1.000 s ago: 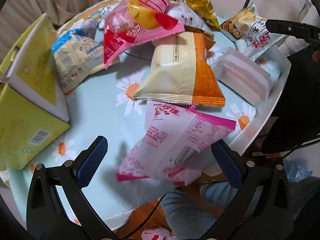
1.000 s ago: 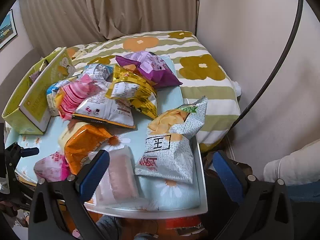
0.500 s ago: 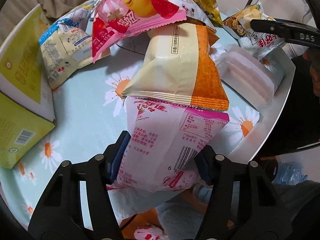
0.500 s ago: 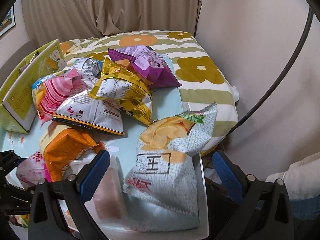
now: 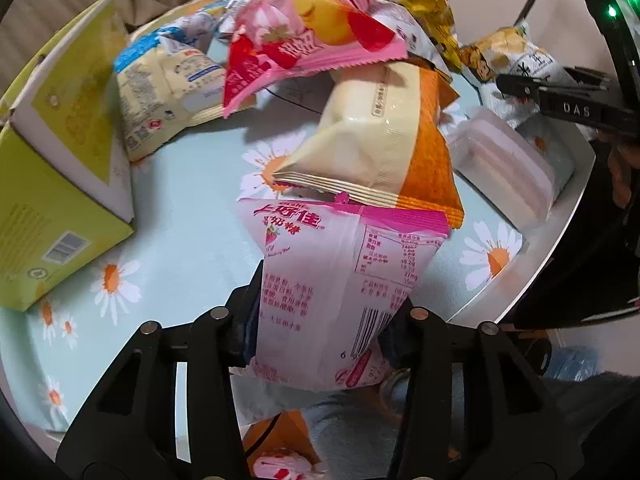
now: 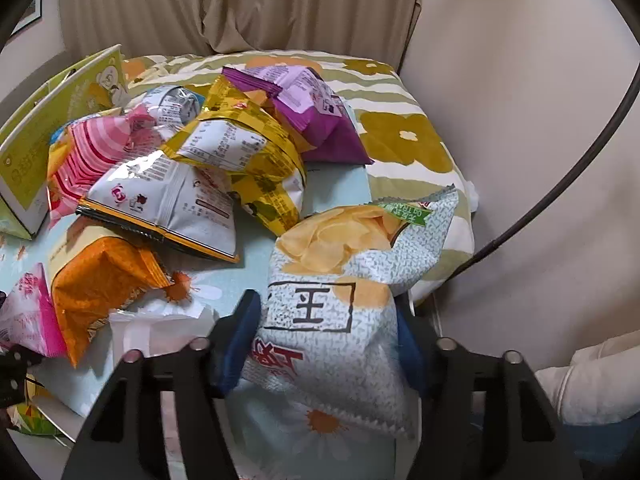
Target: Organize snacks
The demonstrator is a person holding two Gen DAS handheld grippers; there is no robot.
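Snacks lie heaped across a daisy-print worktop [image 5: 192,216] as both tongs close on their first picks: the left tongs [image 5: 320,320] are clamped on the lower end of a pale pink candy bag [image 5: 344,280] at the near edge, while the right tongs [image 6: 328,344] squeeze a grey-white chip bag [image 6: 344,320] at the near right corner, its top end raised toward a striped, flower-print bed [image 6: 400,136] beyond. Just behind the pink bag rests a cream-and-orange packet [image 5: 376,152], its end overlapping the pink bag's top seal; a clear pack of pink wafers [image 5: 508,168] sits beside it toward the rim. Farther back, a pink strawberry bag [image 5: 304,44], a blue-and-cream pouch [image 5: 168,80], a gold bag [image 6: 248,152], a white bag [image 6: 168,196] and a purple bag [image 6: 316,120] overlap in a loose pile. An open yellow-green box [image 5: 52,184] stands at the left side, its contents not visible. Sorting appears barely begun: nearly every packet remains scattered, and both gripped bags have yet to reach any container.
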